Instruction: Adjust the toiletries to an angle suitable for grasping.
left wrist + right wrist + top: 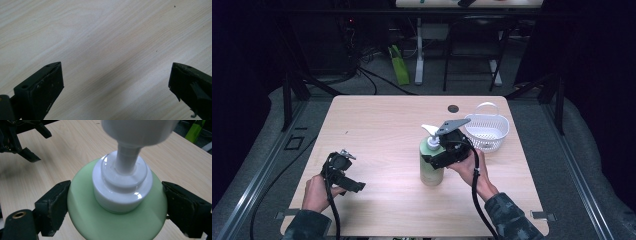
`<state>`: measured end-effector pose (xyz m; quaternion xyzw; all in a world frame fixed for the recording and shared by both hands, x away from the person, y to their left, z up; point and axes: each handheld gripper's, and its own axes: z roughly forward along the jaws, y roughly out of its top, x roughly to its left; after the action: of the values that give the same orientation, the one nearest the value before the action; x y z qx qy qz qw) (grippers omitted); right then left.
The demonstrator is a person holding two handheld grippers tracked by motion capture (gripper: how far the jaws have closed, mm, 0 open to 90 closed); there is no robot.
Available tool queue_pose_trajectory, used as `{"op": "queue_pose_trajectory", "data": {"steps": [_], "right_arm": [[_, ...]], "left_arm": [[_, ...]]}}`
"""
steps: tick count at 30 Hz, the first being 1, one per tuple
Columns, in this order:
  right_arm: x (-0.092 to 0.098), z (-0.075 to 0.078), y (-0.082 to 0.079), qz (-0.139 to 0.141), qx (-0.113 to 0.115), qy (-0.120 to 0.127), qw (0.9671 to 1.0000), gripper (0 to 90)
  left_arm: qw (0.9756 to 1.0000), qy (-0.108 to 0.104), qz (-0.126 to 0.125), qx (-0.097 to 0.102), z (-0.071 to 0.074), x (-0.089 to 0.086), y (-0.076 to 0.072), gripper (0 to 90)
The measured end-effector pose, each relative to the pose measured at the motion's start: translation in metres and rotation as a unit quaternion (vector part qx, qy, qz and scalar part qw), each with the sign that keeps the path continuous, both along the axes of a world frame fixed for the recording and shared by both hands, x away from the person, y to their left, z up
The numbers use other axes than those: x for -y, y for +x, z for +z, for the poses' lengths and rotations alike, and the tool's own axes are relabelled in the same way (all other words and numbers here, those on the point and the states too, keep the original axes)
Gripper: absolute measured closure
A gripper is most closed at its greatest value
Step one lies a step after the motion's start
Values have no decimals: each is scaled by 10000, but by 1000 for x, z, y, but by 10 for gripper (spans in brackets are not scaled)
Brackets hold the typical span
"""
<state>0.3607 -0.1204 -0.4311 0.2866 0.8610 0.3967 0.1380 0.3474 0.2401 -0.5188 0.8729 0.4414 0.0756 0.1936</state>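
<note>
While the left gripper (343,172) rests low over the bare bench (377,125) with its fingers (40,90) spread wide and nothing between them, the right gripper (443,150) is at the green pump bottle (430,167). From the right gripper view, the bottle's round green shoulder (82,220) sits squarely between the two fingers (53,207); one pad lies against the shoulder on each side, so the fingers are pinching the bottle just below its white collar (120,192). The white pump stem and head (140,131) rise straight up ahead of the fingers, blurred at the top of that view.

From the high view, the bottle stands upright on the bench, with the right hand (472,170) behind the gripper and its black cable (476,200) trailing back toward the person. The pump spout (429,129) points away from the fingers toward the far left of the bench.

Beyond the right fingers, on their far right side, a white basket (499,131) with a handle stands on the bench, well apart from the bottle. A dark round hole (453,108) marks the bench farther off. The left gripper lies well apart from the bottle, on its left.
</note>
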Motion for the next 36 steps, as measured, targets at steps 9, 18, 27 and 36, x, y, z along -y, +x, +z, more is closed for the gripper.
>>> {"op": "queue_pose_trajectory", "data": {"steps": [9, 18, 27, 36], "right_arm": [[23, 1, 3, 76, -23, -42, 10000, 122], [39, 0, 6, 120, 35, 17, 9999, 122], [50, 0, 7, 159, 18, -15, 9999, 122], [61, 2, 7, 194, -24, -66, 9998, 122]], "left_arm": [[10000, -23, 45, 2, 0, -3, 1, 0], [9999, -80, 68, 28, 0, -5, 0, 0], [10000, -60, 67, 14, 0, -4, 0, 0], [10000, -25, -2, 17, 0, 0, -1, 0]]}}
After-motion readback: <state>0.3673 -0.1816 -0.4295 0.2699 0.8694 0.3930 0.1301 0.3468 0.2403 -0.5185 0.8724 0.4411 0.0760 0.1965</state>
